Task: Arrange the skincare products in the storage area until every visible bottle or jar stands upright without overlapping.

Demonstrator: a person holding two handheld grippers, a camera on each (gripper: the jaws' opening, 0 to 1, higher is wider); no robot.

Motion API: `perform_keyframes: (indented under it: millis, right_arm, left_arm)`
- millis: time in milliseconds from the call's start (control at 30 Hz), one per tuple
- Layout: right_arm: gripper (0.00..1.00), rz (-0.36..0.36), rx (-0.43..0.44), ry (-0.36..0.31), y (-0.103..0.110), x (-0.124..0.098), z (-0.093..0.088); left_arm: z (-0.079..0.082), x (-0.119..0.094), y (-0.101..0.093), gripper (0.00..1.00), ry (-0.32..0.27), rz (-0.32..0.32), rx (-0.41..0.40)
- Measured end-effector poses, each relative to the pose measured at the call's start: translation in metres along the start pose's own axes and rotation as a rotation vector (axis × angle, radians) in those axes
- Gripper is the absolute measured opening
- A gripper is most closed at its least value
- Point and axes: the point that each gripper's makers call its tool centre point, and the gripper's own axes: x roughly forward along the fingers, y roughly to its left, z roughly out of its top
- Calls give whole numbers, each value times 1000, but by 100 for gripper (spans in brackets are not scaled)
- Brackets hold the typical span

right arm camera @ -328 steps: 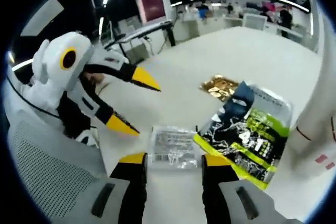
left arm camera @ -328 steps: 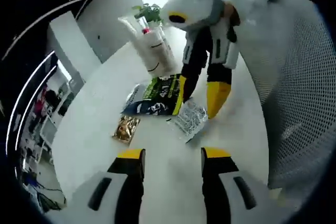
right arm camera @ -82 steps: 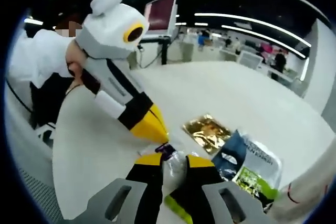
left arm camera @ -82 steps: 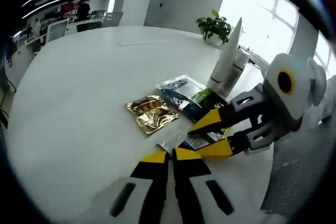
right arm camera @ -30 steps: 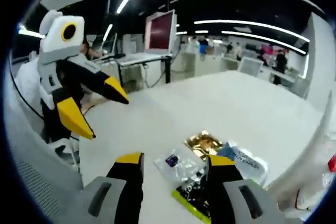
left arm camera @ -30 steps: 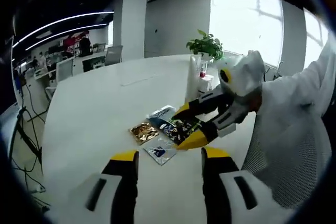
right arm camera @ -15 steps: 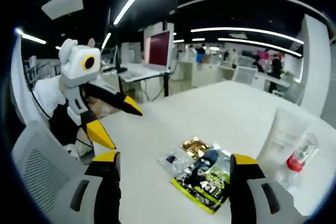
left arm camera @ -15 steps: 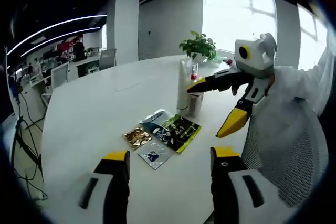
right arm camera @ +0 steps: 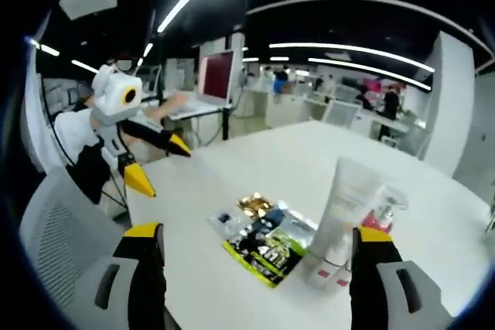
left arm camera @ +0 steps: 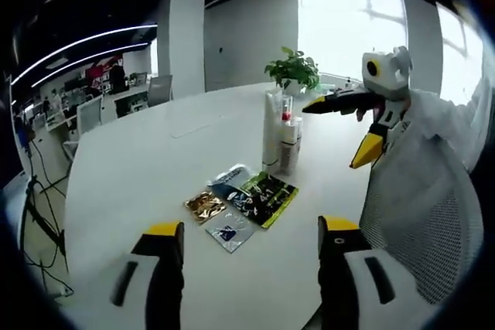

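Observation:
A tall white tube (left arm camera: 272,130) and a small clear bottle with a red top (left arm camera: 289,141) stand upright side by side on the white table (left arm camera: 131,160). In front of them lie flat a green-black pouch (left arm camera: 264,197), a dark blue pouch (left arm camera: 232,182), a gold sachet (left arm camera: 203,205) and a small clear sachet (left arm camera: 228,233). My left gripper (left arm camera: 249,229) hangs open well back from them. The right gripper (left arm camera: 340,130) is raised open at the right of the tube, holding nothing. In the right gripper view the tube (right arm camera: 348,206), bottle (right arm camera: 384,218) and pouch (right arm camera: 271,251) sit between the wide open jaws of my right gripper (right arm camera: 259,233); the left gripper (right arm camera: 158,164) hovers open at the left.
A potted plant (left arm camera: 292,71) stands behind the tube. A white mesh chair (left arm camera: 421,222) is at the table's near edge beside a person's white sleeve. A monitor (right arm camera: 219,75) and desks fill the room behind. Bare tabletop stretches left of the sachets.
Both grippers have pulled back and up from the table with their jaws spread wider. The tube and bottle have come into the right gripper view. The products have not moved.

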Motion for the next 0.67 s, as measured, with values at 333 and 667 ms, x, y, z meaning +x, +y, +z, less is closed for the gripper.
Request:
perform_keyframes:
  millis: [333, 667]
  right_arm:
    - [99, -42, 13, 1, -15, -22, -7]
    - [100, -74, 18, -7, -21, -33, -8]
  left_arm:
    - [-2, -1, 2, 71, 5, 6, -7]
    - [-1, -1, 0, 75, 5, 2, -10]
